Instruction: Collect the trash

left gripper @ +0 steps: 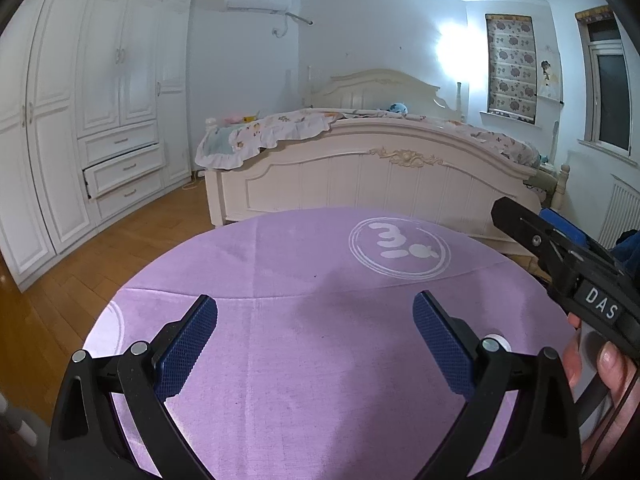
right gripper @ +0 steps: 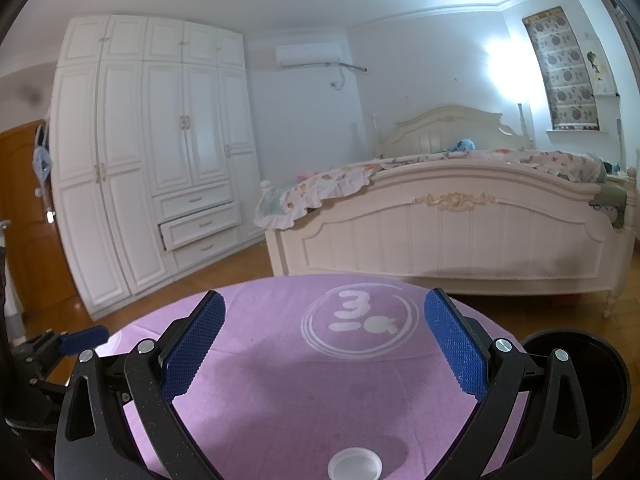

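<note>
A small white cap lies on the purple-clothed round table near its front edge, below and between my right gripper's fingers. It also shows in the left wrist view, partly hidden behind my left gripper's right finger. My right gripper is open and empty above the table; its body shows at the right of the left wrist view. My left gripper is open and empty over the table. A black round bin stands beside the table at the right.
A cream bed with a floral quilt stands beyond the table. A white wardrobe with one drawer ajar fills the left wall. Wooden floor surrounds the table. A white radiator is at the right.
</note>
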A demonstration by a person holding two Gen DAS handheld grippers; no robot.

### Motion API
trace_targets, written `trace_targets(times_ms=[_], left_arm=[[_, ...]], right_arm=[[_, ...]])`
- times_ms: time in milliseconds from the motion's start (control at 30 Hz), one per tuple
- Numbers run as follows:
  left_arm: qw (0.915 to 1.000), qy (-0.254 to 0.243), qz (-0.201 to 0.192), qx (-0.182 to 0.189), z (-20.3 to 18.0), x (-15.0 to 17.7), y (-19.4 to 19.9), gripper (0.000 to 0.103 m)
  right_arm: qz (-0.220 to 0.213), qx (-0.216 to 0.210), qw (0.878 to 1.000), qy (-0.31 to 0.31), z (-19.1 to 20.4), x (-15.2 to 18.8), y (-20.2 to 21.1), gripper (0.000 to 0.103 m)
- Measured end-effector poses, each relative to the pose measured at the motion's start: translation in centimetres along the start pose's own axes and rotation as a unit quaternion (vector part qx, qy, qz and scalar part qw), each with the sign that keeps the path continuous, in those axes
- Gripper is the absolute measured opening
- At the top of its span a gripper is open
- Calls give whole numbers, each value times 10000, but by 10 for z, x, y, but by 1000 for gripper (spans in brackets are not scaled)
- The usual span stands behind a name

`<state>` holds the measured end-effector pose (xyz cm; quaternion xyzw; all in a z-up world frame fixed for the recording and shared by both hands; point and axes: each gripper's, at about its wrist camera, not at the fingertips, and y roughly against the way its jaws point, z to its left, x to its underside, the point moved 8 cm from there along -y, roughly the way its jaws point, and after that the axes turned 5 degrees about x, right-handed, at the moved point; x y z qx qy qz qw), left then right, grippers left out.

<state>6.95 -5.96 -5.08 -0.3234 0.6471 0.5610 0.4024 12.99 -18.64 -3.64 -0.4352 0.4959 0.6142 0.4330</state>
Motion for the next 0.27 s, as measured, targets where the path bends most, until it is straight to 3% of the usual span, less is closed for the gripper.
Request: trace_targets(times_ms=[267], left_arm=[[10000, 5, 8, -13, 2, 0, -3, 97]], right_arm=[[25, 9, 10000, -41, -2, 0, -1, 98]])
